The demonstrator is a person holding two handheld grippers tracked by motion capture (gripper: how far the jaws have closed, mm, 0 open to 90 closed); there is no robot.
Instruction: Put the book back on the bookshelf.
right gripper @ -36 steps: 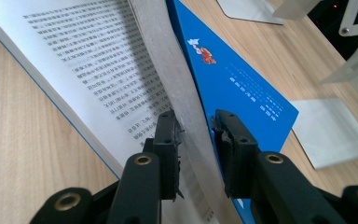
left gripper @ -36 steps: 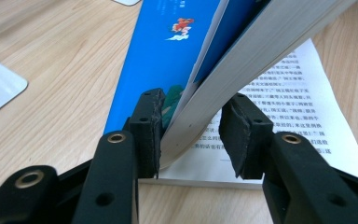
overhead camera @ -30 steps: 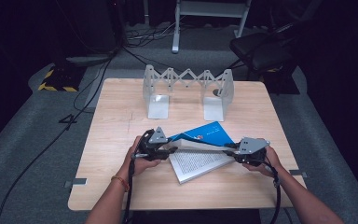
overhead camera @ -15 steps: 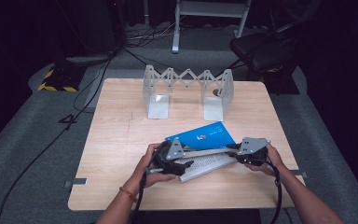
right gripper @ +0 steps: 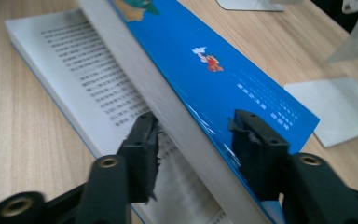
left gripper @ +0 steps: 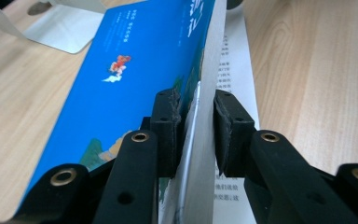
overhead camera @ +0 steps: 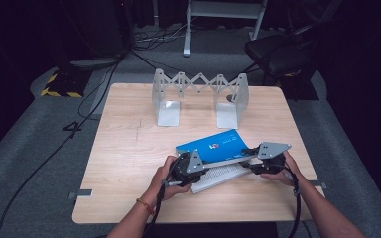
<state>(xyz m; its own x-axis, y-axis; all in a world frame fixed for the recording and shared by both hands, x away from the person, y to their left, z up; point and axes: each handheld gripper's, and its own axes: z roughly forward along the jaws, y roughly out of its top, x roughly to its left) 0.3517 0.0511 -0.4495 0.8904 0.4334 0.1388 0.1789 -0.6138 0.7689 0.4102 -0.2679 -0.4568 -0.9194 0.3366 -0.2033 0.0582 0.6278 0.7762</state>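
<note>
A book with a blue cover (overhead camera: 213, 146) lies open near the table's front, its lower white printed pages (overhead camera: 223, 173) flat on the wood. The upper half, cover and page block, is lifted at a slant. In the left gripper view my left gripper (left gripper: 198, 130) is shut on this raised half, one pad on the blue cover (left gripper: 135, 74) and the other on the page side. From above, the left gripper (overhead camera: 198, 166) holds its left end and my right gripper (overhead camera: 250, 158) its right end. The right gripper (right gripper: 193, 140) straddles the thick page block (right gripper: 121, 42), pads against both faces.
A grey folding bookend rack (overhead camera: 198, 94) with a zigzag back stands at the table's (overhead camera: 129, 148) far middle, its flat foot plates (overhead camera: 168, 118) resting on the wood. Cables run over the grey floor at the left. A dark chair (overhead camera: 278, 49) stands beyond the right corner.
My left gripper has slid right along the table and taken hold of the raised half's left end. The blue half now stands steeper. The right gripper has barely moved.
</note>
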